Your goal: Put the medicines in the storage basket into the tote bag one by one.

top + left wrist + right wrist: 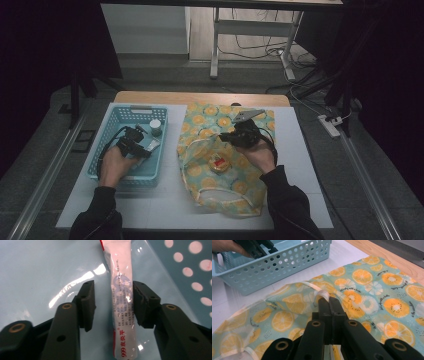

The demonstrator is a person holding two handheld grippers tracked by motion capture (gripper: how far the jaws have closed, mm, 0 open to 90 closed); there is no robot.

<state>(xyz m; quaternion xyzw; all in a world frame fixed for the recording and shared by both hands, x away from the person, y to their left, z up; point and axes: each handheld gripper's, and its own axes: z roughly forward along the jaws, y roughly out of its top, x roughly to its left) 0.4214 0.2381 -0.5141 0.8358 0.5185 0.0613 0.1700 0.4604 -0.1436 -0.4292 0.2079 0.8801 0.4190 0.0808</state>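
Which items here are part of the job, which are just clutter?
In play:
- left gripper, jaws around the white tube, not yet pressing
- blue basket holding the tube
- right gripper, shut on the rim of the fruit-print bag

Lying about:
- small bottle in the basket
- round item inside the bag

1 basket (110, 150), 1 tube (122, 302), 1 small jar (155, 126), 1 fruit-print bag (210, 130), 2 hand-held grippers.

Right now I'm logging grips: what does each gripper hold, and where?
Right gripper: the bag, by its rim. Left gripper: nothing gripped yet; a tube lies between its jaws.
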